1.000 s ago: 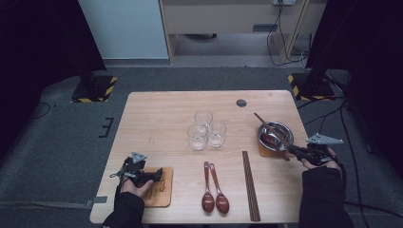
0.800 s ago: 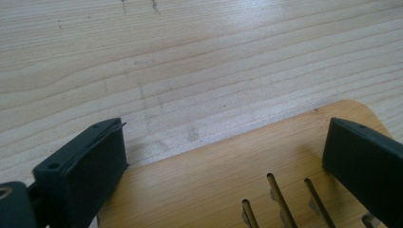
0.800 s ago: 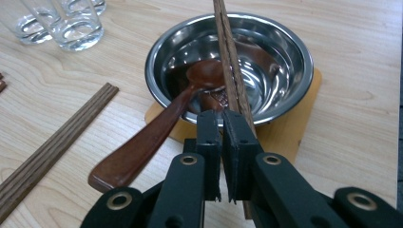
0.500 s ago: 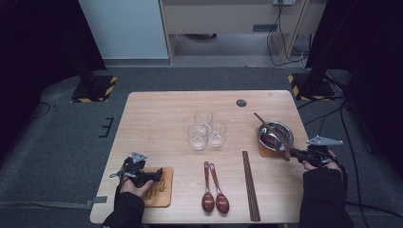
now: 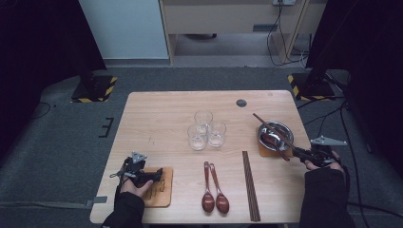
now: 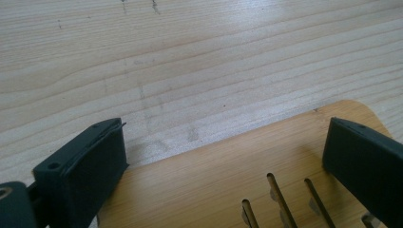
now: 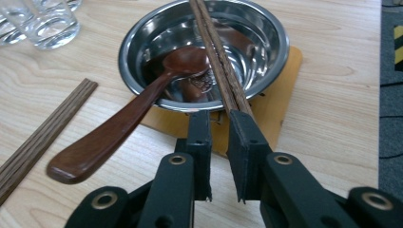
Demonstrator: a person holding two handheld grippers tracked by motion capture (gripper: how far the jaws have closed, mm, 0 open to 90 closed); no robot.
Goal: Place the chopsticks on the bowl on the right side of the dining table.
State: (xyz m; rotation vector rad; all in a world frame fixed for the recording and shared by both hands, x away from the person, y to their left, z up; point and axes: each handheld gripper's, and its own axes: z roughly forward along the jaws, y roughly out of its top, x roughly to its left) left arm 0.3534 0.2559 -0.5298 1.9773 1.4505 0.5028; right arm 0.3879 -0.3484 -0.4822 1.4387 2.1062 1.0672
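On the table's right side my right gripper [image 5: 297, 153] [image 7: 219, 116] points at a steel bowl [image 5: 285, 130] [image 7: 280, 42] on a wooden coaster [image 5: 264, 152] [image 7: 278, 102]. A pair of dark chopsticks [image 5: 267, 127] [image 7: 214, 47] lies across the bowl, its near end at my right jaw. The jaws have just been opening; a narrow gap shows and the pads press on nothing. A brown spoon [image 7: 119, 128] leans out of the bowl. At the front left, my left gripper [image 5: 159, 173] [image 6: 228, 137] stands wide open over a slotted wooden coaster [image 5: 159, 190] [image 6: 214, 180].
Three glasses [image 5: 206, 129] stand mid-table; one glass [image 7: 47, 19] is close to the bowl. Two brown spoons [image 5: 212, 190] and a second pair of chopsticks [image 5: 250, 185] [image 7: 43, 128] lie near the front edge. A small dark disc [image 5: 241, 102] sits at the back.
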